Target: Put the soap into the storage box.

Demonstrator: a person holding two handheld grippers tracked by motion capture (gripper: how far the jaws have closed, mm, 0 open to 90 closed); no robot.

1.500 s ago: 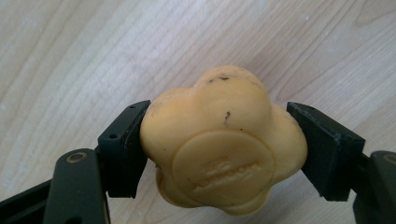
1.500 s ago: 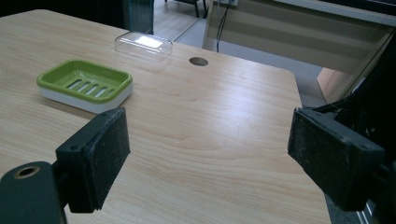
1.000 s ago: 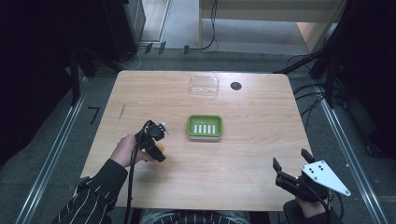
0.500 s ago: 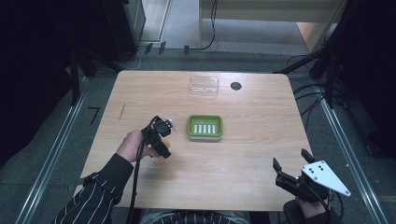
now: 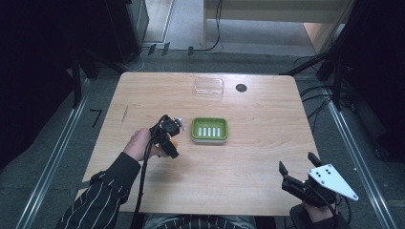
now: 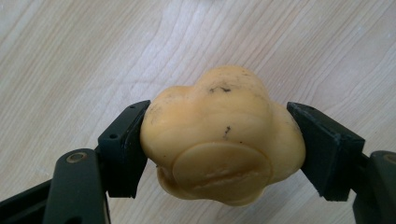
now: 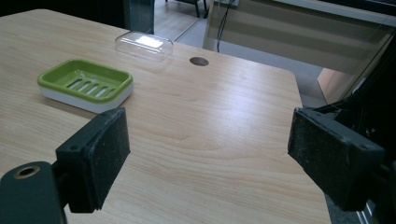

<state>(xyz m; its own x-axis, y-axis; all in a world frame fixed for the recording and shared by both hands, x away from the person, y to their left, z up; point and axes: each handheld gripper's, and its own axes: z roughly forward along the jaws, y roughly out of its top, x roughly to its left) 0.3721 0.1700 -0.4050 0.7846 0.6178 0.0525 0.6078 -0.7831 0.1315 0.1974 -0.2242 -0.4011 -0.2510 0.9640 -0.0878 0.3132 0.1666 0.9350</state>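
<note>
two grippers: left gripper (image 5: pixel 173 143) clamped on yellow soap (image 6: pixel 222 137), nearer now to green soap dish (image 5: pixel 209 130), just at its 9 o'clock on table (image 5: pixel 248 162); right gripper (image 5: pixel 298 169) gaping wide, empty, unmoved at 5 o'clock corner. clear lid (image 5: pixel 208 88) at 12 o'clock.

Table (image 5: pixel 248 157) evenly lit; surroundings dark; high view soft, grainy.

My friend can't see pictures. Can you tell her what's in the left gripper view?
A lumpy, pale yellow soap-like lump with small dark specks is squeezed between the two black jaws of the left tool. Behind it lies the light wooden table.
</note>
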